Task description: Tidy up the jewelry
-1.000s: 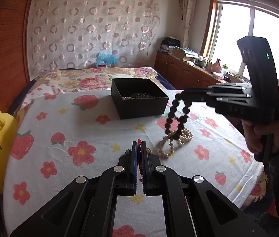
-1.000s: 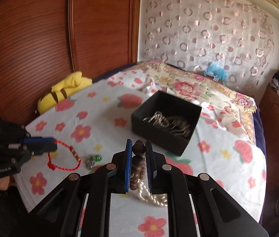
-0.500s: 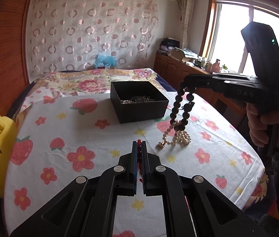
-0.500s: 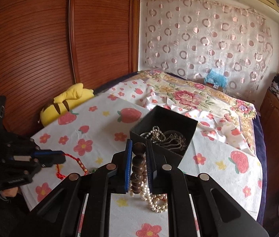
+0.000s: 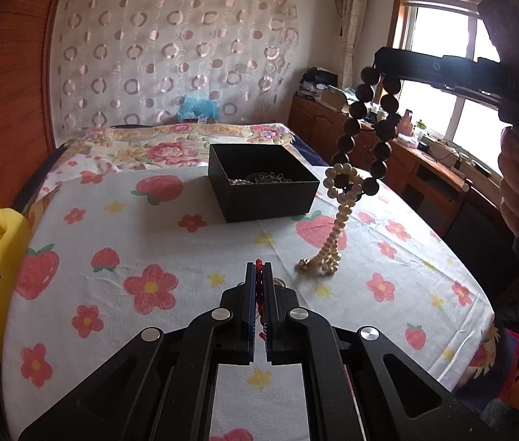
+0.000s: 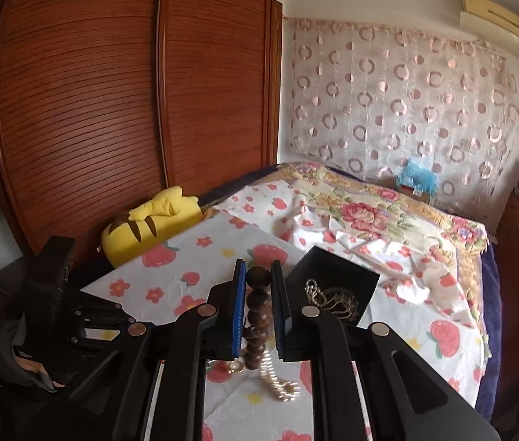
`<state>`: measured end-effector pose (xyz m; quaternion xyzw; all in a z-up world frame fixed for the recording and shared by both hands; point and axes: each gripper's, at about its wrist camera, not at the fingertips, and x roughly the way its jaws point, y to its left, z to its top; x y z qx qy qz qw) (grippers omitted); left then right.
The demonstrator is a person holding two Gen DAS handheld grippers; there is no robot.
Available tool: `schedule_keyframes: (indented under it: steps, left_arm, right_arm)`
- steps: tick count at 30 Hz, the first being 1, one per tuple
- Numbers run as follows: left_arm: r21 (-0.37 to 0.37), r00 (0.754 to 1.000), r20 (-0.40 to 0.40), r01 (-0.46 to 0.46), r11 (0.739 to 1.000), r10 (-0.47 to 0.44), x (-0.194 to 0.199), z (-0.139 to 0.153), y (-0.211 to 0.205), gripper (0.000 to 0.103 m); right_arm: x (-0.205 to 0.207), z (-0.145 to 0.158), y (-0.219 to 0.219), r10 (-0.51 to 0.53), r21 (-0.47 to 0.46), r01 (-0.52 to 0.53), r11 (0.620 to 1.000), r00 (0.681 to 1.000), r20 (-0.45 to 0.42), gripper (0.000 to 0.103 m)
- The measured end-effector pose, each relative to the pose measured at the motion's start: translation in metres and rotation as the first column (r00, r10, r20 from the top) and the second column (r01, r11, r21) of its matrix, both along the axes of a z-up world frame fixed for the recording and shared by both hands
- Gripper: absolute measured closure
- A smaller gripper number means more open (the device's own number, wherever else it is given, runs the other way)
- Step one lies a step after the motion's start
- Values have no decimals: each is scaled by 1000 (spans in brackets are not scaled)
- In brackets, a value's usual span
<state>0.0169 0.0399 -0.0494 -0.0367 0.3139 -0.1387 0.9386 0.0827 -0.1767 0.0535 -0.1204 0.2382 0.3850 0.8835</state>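
Evidently to carry it toward the black box (image 5: 263, 180), the right gripper (image 6: 258, 283) is clamped on a dark bead bracelet (image 5: 366, 128), a snagged pearl strand (image 5: 336, 228) trailing to the cloth, while the left gripper (image 5: 258, 275) pinches a red bracelet (image 5: 258, 265).

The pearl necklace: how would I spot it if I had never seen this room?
Find the strawberry-print tablecloth and the black box on it. Right of the box, a loop of dark wooden beads hangs from the right gripper. The pearl necklace is the cream strand snagged in that loop, its lower end touching the cloth.
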Motion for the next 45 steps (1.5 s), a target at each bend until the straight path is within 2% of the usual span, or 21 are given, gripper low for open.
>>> schedule_keyframes:
  steps: [12,23,33,35,36,38,45]
  left_arm:
    - [9,999,39,9,1000,-9,4,15,-4,100]
    - [3,999,37,9,1000,-9,3,16,-4,100]
    - [7,1000,21,-3,1000,2,9,12,-3,100]
    - [10,1000,4,-1,1000,1,15,8,-4,94]
    - [6,1000,-1,0,1000,0,16,6,-4,81]
    - [-4,1000,-5,3,1000,-3,20,4,-5,69]
    - [-18,997,-26,67,998,-68,40,-6,-26,67]
  right_arm:
    - [9,13,-7,-29,27,29,999,1000,4,88]
    - [0,44,-9,-12,62,9,998,999,52,88]
    - [-8,49,-3,10,60,-14,998,998,58,88]
    - [-5,43,-4,2,52,-4,999,999,41,88]
    - [-3,40,-3,-1,52,-1,999,1000,31,88]
    - [-1,34,-2,-5,49,4,999,1000,17,88]
    - [7,24,-3,-18,49,18,999,1000,-3,88]
